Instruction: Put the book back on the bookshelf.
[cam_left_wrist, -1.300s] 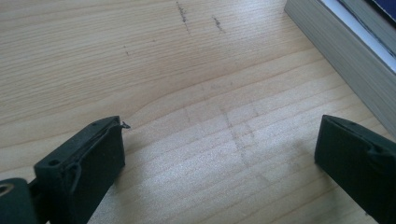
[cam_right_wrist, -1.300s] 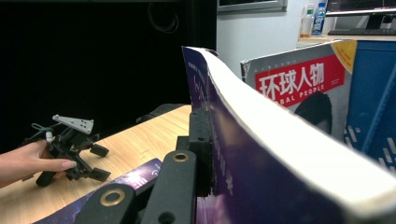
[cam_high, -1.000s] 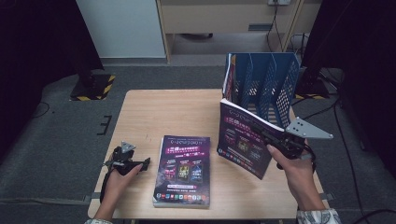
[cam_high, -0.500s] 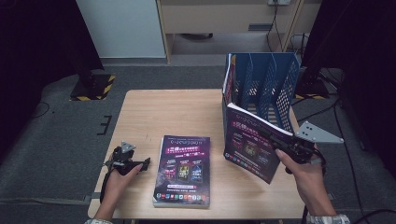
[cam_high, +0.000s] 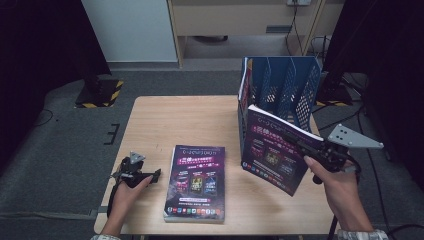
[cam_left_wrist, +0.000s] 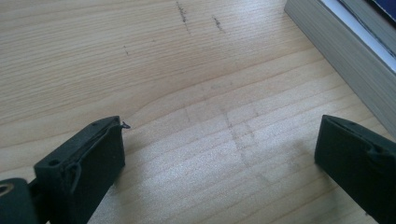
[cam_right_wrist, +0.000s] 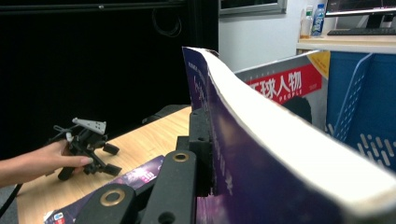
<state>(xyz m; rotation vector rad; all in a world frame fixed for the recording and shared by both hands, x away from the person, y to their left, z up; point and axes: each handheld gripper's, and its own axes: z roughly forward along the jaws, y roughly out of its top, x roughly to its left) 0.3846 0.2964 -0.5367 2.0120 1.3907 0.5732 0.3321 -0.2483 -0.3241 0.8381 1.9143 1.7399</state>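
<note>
Our right gripper (cam_high: 306, 145) is clamped on a book (cam_high: 274, 150), held tilted above the table (cam_high: 165, 120) before the blue file rack (cam_high: 280, 95). Left gripper (cam_high: 150, 175) rests open, empty. Next, we'd judge, stand it upright into a slot.

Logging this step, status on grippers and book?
Right gripper shut on raised book. Left gripper open, on table. File rack close behind.

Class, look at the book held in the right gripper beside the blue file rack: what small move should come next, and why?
Probably lift the book a little higher. The right gripper is clamped on it, but its lower edge hangs below the top of the file rack, so it likely cannot drop into a slot yet.
</note>
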